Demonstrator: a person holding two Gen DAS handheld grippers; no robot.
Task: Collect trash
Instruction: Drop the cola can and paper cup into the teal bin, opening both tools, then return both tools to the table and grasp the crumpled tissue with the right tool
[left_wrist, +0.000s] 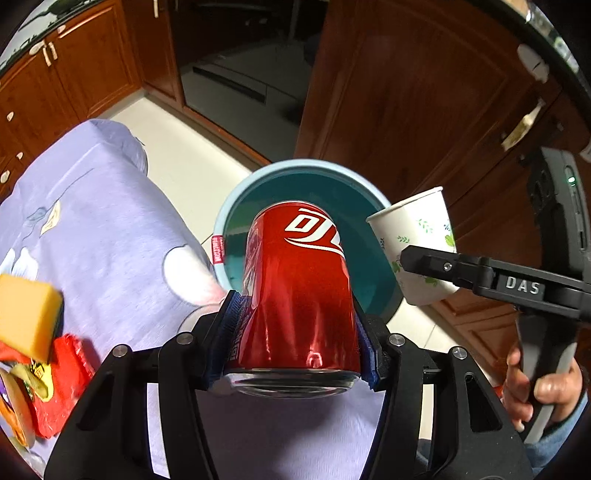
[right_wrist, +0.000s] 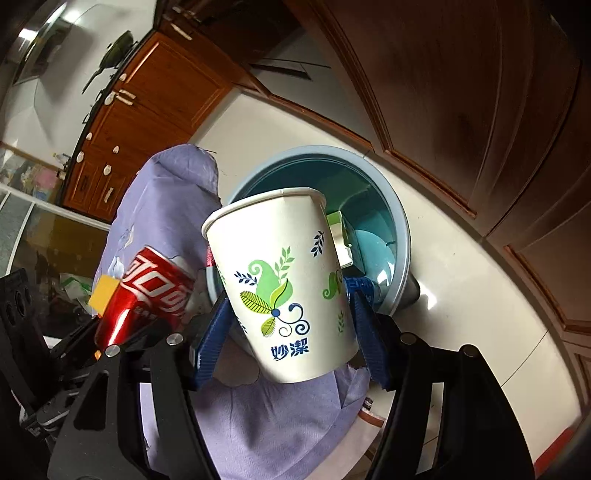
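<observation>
- Red can (left_wrist: 299, 295) is clamped across its dented body by the left gripper (left_wrist: 295, 347), above the blue bin (left_wrist: 221, 221).
- Paper cup (right_wrist: 284, 288) is clamped mid-wall by the right gripper (right_wrist: 291, 332), near the bin rim.
- Both judged light, thin-walled, crushable; gentle mid-body hold suits.

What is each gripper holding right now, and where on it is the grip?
The left gripper clamps the red soda can across its lower sides. The right gripper pinches the paper cup by its side walls.
</observation>
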